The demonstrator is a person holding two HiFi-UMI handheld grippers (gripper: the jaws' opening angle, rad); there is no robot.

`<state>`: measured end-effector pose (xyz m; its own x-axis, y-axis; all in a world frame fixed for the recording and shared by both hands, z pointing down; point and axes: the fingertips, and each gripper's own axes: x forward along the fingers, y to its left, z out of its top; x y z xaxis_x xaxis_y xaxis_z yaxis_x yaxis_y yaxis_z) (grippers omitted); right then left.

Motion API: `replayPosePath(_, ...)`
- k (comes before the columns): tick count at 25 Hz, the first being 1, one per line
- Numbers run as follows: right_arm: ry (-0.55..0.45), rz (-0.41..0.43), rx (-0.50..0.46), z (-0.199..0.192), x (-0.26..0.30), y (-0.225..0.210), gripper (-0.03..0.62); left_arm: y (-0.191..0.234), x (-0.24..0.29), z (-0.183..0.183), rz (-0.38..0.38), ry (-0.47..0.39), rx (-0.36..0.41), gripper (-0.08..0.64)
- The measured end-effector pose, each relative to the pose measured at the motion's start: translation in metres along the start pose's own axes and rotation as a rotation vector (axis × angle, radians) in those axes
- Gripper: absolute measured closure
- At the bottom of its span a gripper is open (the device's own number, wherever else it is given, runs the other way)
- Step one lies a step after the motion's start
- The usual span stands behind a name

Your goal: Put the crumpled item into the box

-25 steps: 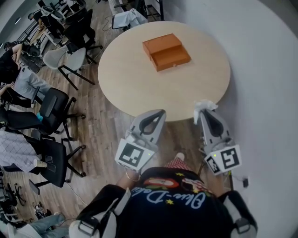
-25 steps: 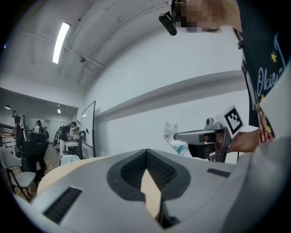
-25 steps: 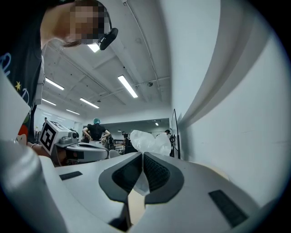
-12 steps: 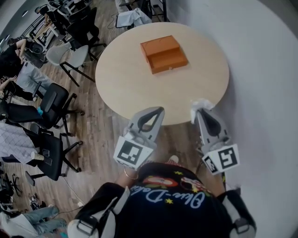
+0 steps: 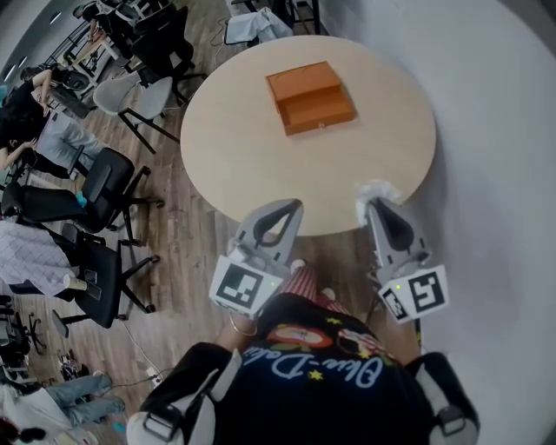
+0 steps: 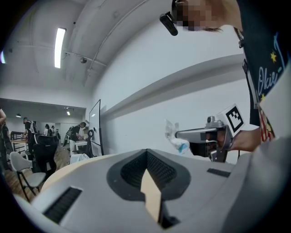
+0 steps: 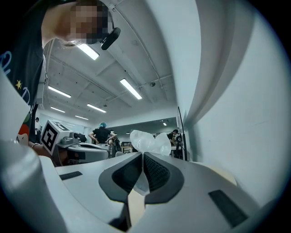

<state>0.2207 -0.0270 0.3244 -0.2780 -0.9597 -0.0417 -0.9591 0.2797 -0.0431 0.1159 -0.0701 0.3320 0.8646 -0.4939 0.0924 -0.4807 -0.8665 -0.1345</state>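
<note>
An orange box [image 5: 309, 96] lies on the far half of the round beige table [image 5: 243, 148]. My right gripper [image 5: 375, 203] is shut on a crumpled white plastic item [image 5: 375, 189], held at the table's near right edge. The same crumpled item [image 7: 148, 141] sticks out past the closed jaws in the right gripper view, and it shows as a white wad [image 6: 174, 135] at the right gripper's tip in the left gripper view. My left gripper [image 5: 292, 207] hovers at the near edge of the table, jaws together and nothing held.
Office chairs [image 5: 100, 204] stand on the wooden floor left of the table. A white wall [image 5: 495, 130] runs close along the right. People sit at desks [image 5: 35, 104] far left. A bag [image 5: 252, 26] lies behind the table.
Both grippers kept nearly the same place at the table's near edge. The view shifted slightly, and the person's leg now shows below the grippers.
</note>
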Motion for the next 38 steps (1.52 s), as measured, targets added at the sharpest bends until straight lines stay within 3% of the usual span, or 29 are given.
replayPosePath(16,0.009,0.015,-0.025,0.005,0.053,-0.048,0.584,0.041,0.061,0.001,0.01,-0.019,-0.008,0.575)
replayPosePath(23,0.006,0.038,-0.101,0.001,0.09,-0.075,0.584,0.073,0.088,0.001,0.034,-0.029,0.001,0.575)
replayPosePath(38,0.034,0.056,-0.084,-0.01,0.166,-0.118,0.584,0.134,0.131,-0.021,0.081,0.006,-0.039,0.575)
